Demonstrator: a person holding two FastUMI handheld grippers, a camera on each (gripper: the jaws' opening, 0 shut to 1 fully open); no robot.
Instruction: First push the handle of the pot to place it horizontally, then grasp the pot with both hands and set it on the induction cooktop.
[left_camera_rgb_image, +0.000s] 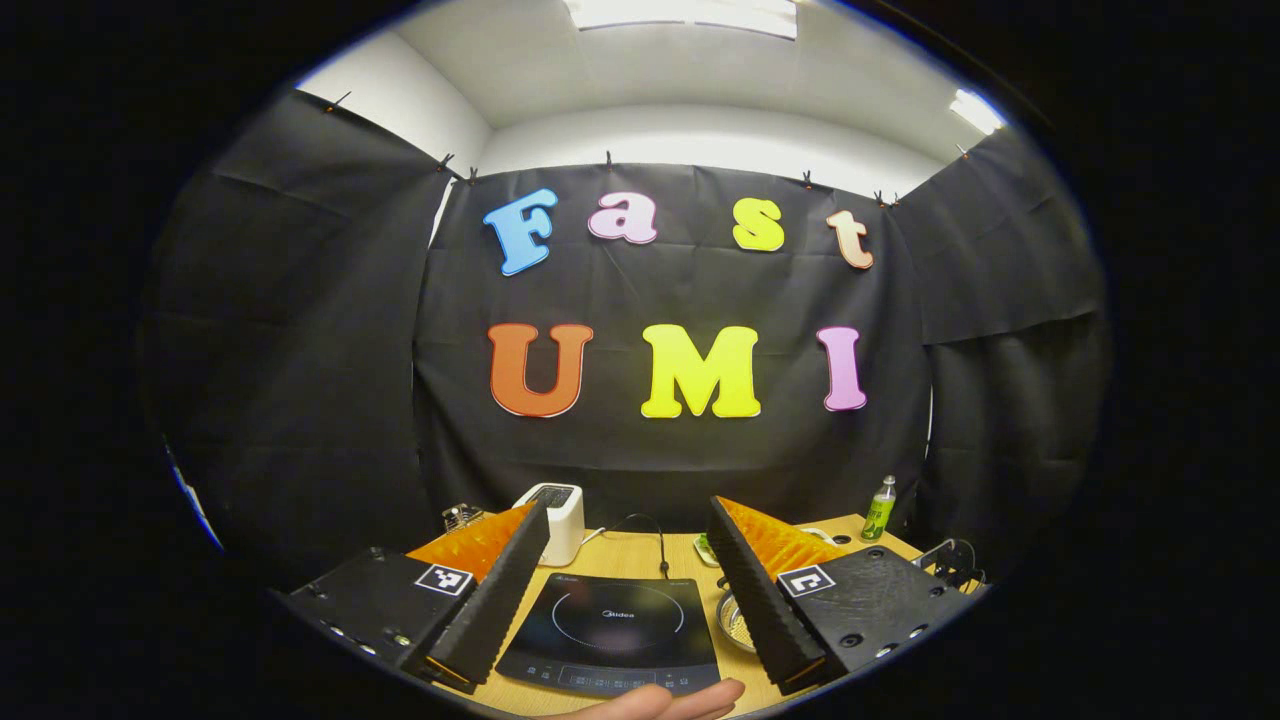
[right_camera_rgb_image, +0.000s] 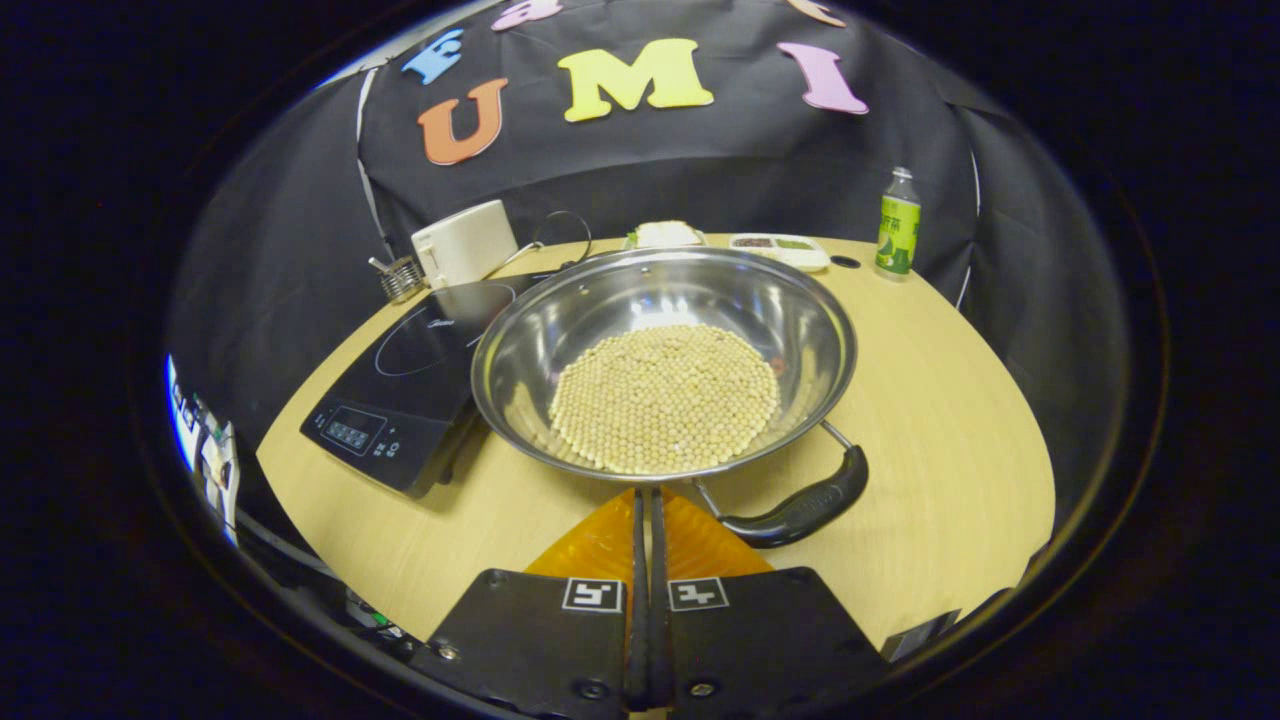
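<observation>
While left tongs (left_camera_rgb_image: 622, 590) gape above the cooktop (left_camera_rgb_image: 610, 632), right tongs (right_camera_rgb_image: 646, 500) sit clenched beside the pot (right_camera_rgb_image: 664, 360)

The pot (right_camera_rgb_image: 664, 330) is polished, mirror-bright metal with a glossy dark plastic handle (right_camera_rgb_image: 800, 508). The induction cooktop (right_camera_rgb_image: 415, 375) has a smooth, glassy black top. The bench (right_camera_rgb_image: 950, 420) looks like pale matt wood-grain laminate. The wall (left_camera_rgb_image: 300, 350) is matt black cloth.
</observation>
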